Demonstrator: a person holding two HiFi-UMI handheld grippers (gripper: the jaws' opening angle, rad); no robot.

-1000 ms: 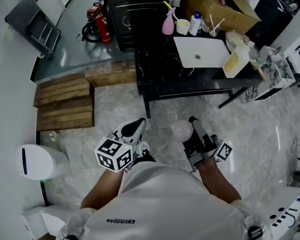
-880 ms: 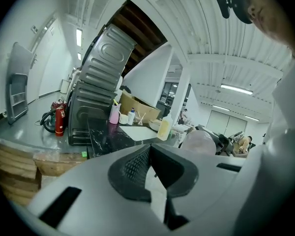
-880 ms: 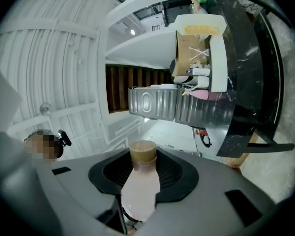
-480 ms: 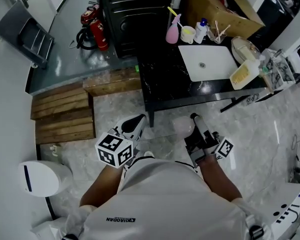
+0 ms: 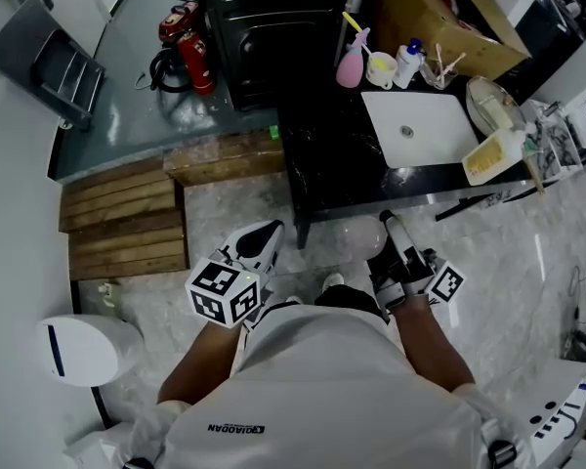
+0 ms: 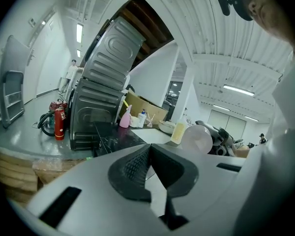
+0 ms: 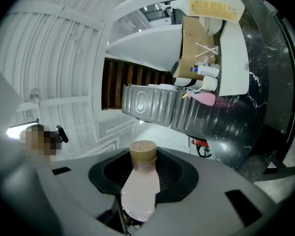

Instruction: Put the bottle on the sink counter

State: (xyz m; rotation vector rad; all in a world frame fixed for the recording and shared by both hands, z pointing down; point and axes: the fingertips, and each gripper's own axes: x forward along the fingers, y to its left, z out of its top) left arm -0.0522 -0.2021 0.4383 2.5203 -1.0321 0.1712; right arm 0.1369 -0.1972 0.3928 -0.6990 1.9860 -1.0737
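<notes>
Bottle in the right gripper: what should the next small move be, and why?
Probably carry the bottle forward until it is over the black counter beside the white sink, then lower it. The right gripper has its jaws shut on the bottle, and in the head view it is short of the counter's near edge.

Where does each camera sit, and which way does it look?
Head view: on the person's head, looking steeply down at the floor, counter and sink; the shirt, both arms, left gripper and right gripper show.
Left gripper view: on the left gripper, looking along its shut jaws toward the counter; the right gripper with the bottle shows at the right.
Right gripper view: on the right gripper, looking along jaws shut on the bottle; the counter appears sideways.
Shared: all three show the sink and pink sprayer.
</notes>
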